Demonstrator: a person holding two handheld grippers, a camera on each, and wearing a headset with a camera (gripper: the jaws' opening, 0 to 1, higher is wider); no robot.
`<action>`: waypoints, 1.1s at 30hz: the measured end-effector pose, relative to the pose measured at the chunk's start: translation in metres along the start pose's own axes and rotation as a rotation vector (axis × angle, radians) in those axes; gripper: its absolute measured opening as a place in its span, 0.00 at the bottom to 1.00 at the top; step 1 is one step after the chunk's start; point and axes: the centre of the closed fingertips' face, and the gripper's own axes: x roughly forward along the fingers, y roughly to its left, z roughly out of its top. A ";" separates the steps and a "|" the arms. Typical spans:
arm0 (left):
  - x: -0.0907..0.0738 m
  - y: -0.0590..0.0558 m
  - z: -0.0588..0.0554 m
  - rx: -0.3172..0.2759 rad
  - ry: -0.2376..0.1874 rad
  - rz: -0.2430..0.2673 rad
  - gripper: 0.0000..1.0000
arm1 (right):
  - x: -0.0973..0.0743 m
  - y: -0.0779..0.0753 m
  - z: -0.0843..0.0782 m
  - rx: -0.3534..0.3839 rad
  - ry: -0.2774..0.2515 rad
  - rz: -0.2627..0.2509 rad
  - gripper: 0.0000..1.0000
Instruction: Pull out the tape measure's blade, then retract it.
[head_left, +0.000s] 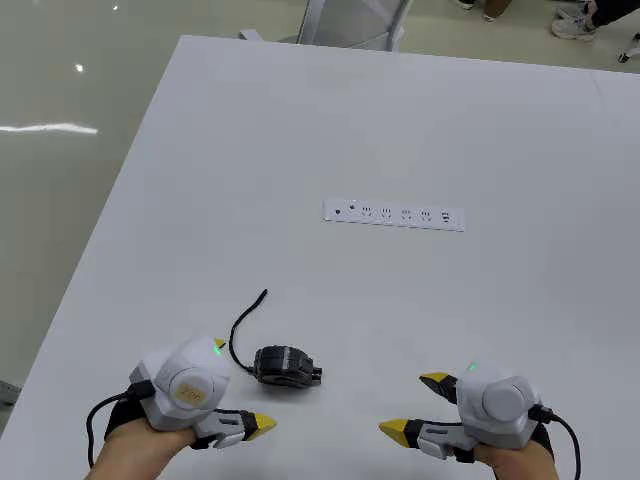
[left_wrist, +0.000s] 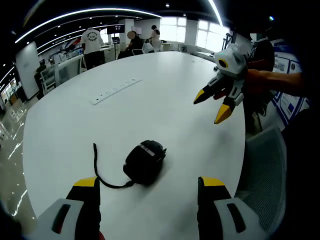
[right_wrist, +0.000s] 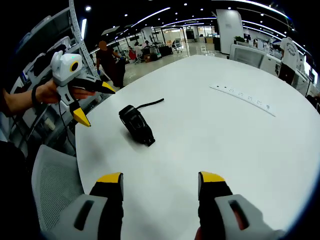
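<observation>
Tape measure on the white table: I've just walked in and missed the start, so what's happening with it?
A person holds tongs in each hand over a white table. The black tape measure lies on it, blade not pulled out, its black strap trailing away. The left tongs are open close beside it, framing it without touching. The right tongs hover open farther off, holding nothing. The pull has not yet begun.
</observation>
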 end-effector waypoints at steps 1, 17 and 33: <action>0.002 0.001 0.001 0.000 0.001 0.001 0.77 | 0.003 -0.002 0.001 -0.002 0.003 0.002 0.61; 0.037 0.003 0.005 0.063 0.042 -0.049 0.73 | 0.036 0.001 0.004 -0.057 0.044 0.058 0.58; 0.076 0.007 0.005 0.297 0.160 -0.097 0.63 | 0.063 -0.001 0.002 -0.083 0.088 0.102 0.57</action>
